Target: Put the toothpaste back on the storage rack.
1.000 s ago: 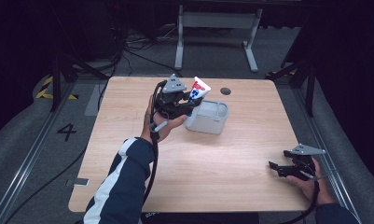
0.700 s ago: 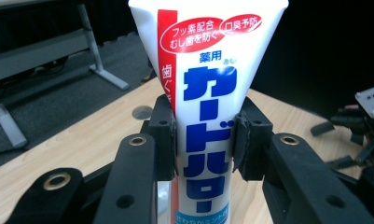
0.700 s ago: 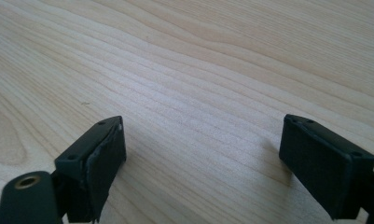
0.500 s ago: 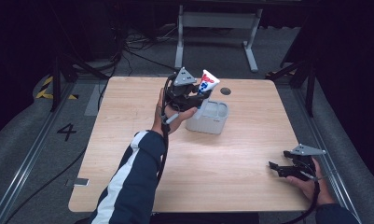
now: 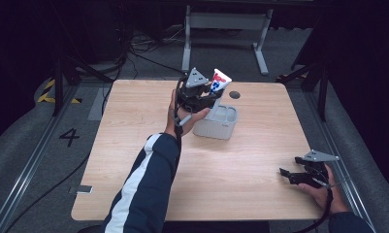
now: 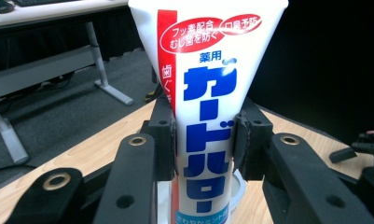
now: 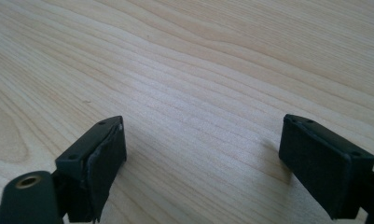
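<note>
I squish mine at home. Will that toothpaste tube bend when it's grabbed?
Probably. The tube looks like soft plastic with a flat crimped end, so it likely dents. The left gripper holds it upright, so it's probably light.

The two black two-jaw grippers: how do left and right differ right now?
The left gripper is shut on the white toothpaste tube with blue and red print; the right gripper is open and holds nothing. The left is raised over the grey plastic organiser tray near the far edge of the light wooden table; the right sits low by the table's near right corner. Both carry a grey three-cornered plate.
</note>
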A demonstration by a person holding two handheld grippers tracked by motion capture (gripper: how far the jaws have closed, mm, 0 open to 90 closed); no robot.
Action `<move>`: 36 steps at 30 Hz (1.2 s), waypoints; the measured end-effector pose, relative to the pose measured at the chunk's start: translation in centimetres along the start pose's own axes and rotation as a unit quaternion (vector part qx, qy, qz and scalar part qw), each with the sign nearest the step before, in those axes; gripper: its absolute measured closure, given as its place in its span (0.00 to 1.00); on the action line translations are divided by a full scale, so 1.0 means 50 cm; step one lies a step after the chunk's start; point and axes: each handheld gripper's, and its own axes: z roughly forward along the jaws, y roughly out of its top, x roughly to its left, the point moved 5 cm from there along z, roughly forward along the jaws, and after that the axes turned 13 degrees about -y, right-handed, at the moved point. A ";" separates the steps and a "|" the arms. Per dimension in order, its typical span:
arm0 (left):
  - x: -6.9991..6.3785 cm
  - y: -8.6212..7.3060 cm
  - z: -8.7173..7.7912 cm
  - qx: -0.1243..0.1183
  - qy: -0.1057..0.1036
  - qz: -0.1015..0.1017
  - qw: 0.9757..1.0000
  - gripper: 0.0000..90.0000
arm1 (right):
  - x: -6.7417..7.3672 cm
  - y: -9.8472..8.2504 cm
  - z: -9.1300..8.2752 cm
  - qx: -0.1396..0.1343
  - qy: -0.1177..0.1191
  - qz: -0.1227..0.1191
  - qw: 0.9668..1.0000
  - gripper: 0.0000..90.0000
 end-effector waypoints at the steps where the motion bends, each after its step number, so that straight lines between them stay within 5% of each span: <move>1: 0.000 0.000 0.011 0.000 0.002 0.003 1.000 0.73 | 0.000 0.000 0.000 0.000 0.000 0.000 1.000 0.17; 10: -0.001 -0.007 0.053 0.008 -0.003 0.017 1.000 0.73 | 0.000 0.000 0.000 -0.001 0.000 0.000 1.000 0.17; 36: 0.056 -0.079 0.098 0.020 0.018 -0.030 0.999 0.73 | 0.000 -0.001 -0.001 -0.003 0.000 -0.002 1.000 0.17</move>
